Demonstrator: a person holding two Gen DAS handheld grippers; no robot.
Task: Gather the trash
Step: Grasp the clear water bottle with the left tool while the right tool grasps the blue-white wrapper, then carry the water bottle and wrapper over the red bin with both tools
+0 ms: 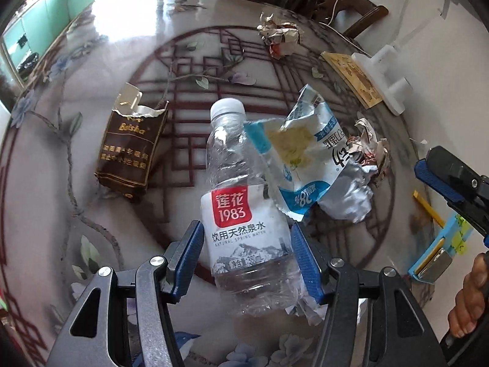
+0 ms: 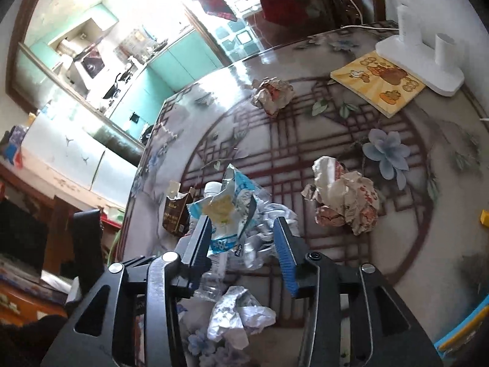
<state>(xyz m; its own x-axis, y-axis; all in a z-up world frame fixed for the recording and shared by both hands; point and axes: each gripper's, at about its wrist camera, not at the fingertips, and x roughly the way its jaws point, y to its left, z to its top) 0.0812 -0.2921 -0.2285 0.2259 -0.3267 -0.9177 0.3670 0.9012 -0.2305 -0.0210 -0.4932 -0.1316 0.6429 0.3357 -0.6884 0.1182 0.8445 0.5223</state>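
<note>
Holding the crushed water bottle point(image 1: 244, 214) pinched in our left gripper point(image 1: 246, 263) above the tabletop point(image 1: 91, 183). Our right gripper point(image 2: 241, 244) hangs half-open around the snack wrapper point(image 2: 227, 211) mid-table, pads not visibly pressing. Judged step: picking up trash. Next: close on the wrapper, lift, find a bin.

We see a glossy worktop point(image 2: 412, 244) printed with a dark red lattice and pale blue flowers. Near its far right edge lies a yellow cartoon-printed booklet point(image 2: 377, 84), and a white plastic stand point(image 2: 428, 70) with upright pegs sits on the booklet's far corner. Behind the worktop we see mint-green cabinets point(image 2: 171, 64) and a dark wooden chair point(image 1: 351, 6). At the right edge lies a light blue and yellow item point(image 1: 440, 244) we cannot identify.
</note>
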